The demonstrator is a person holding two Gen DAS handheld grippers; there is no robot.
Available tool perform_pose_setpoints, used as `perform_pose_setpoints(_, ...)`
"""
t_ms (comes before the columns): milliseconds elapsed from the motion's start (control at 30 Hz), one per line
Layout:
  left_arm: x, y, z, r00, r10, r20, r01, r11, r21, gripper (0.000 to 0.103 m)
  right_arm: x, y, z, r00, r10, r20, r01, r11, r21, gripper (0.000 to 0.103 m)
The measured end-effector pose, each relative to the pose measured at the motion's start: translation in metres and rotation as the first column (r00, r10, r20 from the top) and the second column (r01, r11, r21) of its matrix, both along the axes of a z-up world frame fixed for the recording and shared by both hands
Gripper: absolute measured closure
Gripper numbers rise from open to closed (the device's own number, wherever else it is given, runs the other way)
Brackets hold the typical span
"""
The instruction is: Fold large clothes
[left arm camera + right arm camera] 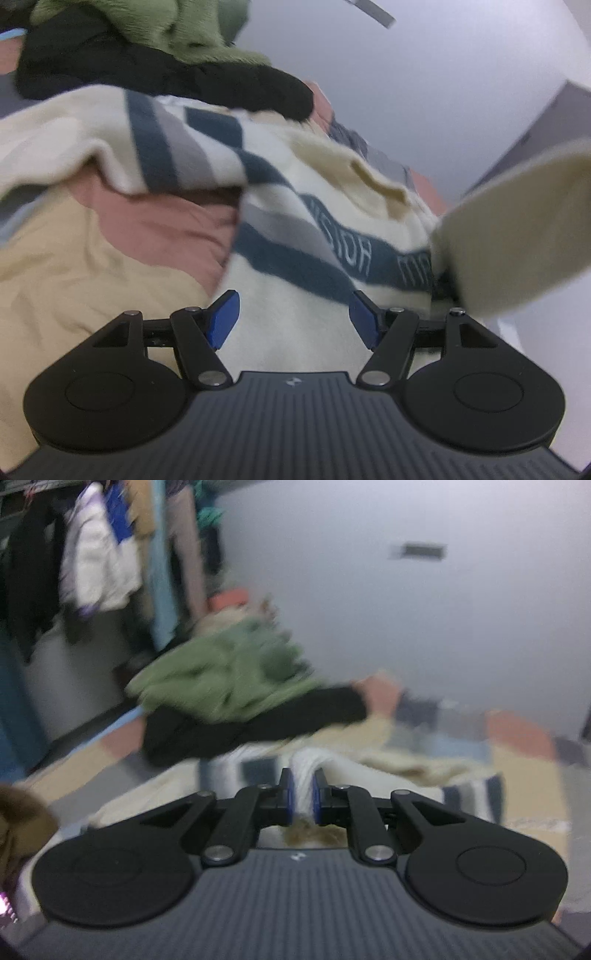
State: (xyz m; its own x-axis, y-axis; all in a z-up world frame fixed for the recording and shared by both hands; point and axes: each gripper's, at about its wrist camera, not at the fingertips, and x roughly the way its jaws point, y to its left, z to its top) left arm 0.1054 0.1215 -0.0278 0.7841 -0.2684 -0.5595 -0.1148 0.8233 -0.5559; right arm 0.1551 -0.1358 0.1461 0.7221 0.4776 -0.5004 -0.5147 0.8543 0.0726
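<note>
On the bed, a cream sweater half-lifted for folding.

The right gripper (302, 794) has its jaws clenched on a bunched cream fold of the sweater (295, 206), while the left gripper (293, 319) hangs over the sweater's body with jaws released, gripping nothing. With only one fold pinched, I judge the knit could slip out or drag askew across the patchwork cover (110, 236). A green garment (225, 672) and a black one (258, 720) lie just beyond, touching the sweater's far edge, so they may snag. Open room lies to the near side; the wall (424, 627) closes off the far side.
</note>
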Motion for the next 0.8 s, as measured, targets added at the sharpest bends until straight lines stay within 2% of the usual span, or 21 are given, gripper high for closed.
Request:
perform_pose_setpoints(167,0.001,0.018,0.001,0.999,0.047,0.016,-0.046,0.998,-0.038,0.032,0.016,0.04,-0.065,0.99,0.037,-0.137,-0.041,0.999,-0.031,0.089)
perform_pose_setpoints(300,0.003,0.016,-0.001,0.999,0.037,0.02,-0.037,0.999,-0.032,0.032,0.027,0.041,-0.111,0.966,0.005,-0.259,-0.001,1.0,0.015,0.087)
perform_pose_setpoints(400,0.003,0.011,0.0,0.999,0.015,0.038,-0.014,1.0,-0.024,0.032,0.029,0.034,-0.13,0.938,0.031,-0.346,-0.005,0.997,0.076,0.073)
perform_pose_setpoints(467,0.003,0.006,0.003,0.998,-0.006,0.056,0.007,1.0,-0.02,0.032,0.024,0.024,-0.133,0.929,0.037,-0.367,-0.001,0.995,0.097,0.05)
perform_pose_setpoints(533,0.001,0.0,0.007,0.996,-0.03,0.087,0.03,1.0,-0.001,0.032,0.019,0.018,-0.134,0.933,0.044,-0.358,-0.008,0.995,0.101,0.042)
perform_pose_setpoints(700,-0.007,-0.015,0.019,0.987,-0.065,0.149,0.057,0.997,0.056,0.032,0.004,-0.013,-0.119,0.945,0.057,-0.321,-0.001,0.985,0.171,0.042)
perform_pose_setpoints(800,-0.013,-0.018,0.023,0.982,-0.076,0.171,0.069,0.997,0.047,0.032,0.003,-0.034,-0.114,0.955,0.024,-0.295,0.036,0.981,0.193,0.042)
